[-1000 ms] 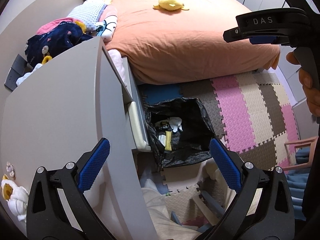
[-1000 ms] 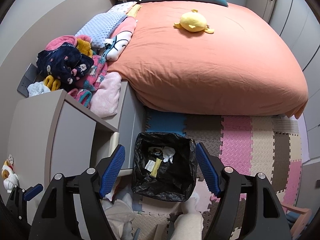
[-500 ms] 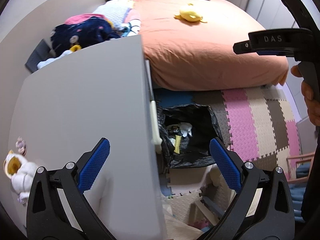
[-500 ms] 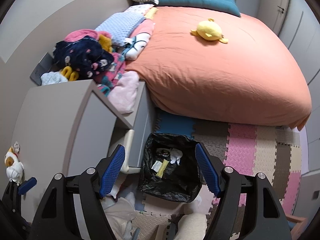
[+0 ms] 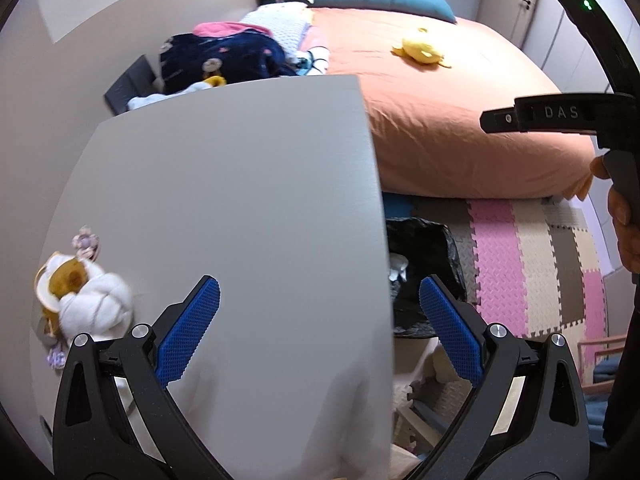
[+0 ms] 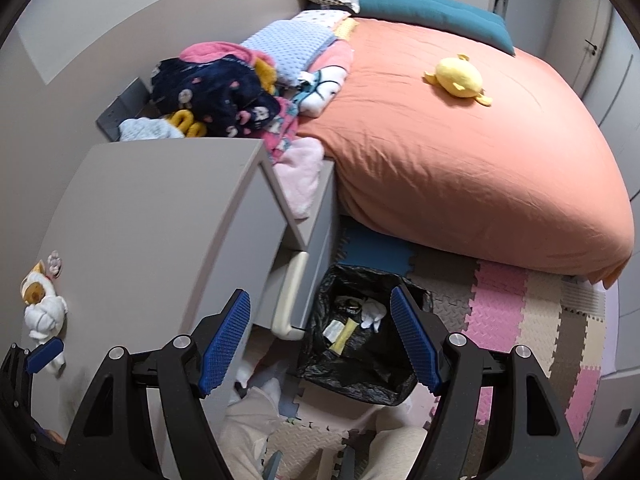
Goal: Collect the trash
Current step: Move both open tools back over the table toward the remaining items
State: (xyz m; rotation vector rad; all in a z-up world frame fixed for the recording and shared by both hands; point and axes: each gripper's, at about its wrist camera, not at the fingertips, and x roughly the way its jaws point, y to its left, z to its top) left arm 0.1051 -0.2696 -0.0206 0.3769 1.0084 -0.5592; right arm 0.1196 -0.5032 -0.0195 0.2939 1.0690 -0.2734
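Here, in the left wrist view, the left gripper (image 5: 320, 312) is hanging over the grey top of a cabinet (image 5: 224, 200), its blue-padded jaws standing wide apart with nothing between them. A small white and brown plush toy (image 5: 76, 300) is lying on the cabinet top at the left edge, a little blurred. Past the cabinet's right edge, the black-lined trash bin (image 5: 428, 248) is sitting on the foam puzzle mat (image 5: 532, 264), partly hidden by the cabinet, with a scrap of white trash (image 5: 398, 266) showing inside. A bed with an orange cover (image 5: 460, 120) is filling the background, and a yellow plush (image 5: 420, 50) is resting on it. At the right, a hand (image 5: 622, 220) is gripping the handle of the other tool.

Through the right wrist view, the right gripper (image 6: 320, 340) is also standing wide and is carrying nothing. The trash bin (image 6: 360, 344) is showing just beyond and between its fingers, on the floor beside the cabinet (image 6: 160, 220) and near the foot of the bed's side; white and yellowish scraps (image 6: 352, 324) are lying in the bag. A heap of clothes (image 6: 224, 88) is piled between the cabinet and the bed. The plush toy (image 6: 42, 308) is lying on the cabinet's far left, with a blue pad of the left gripper just beside it.
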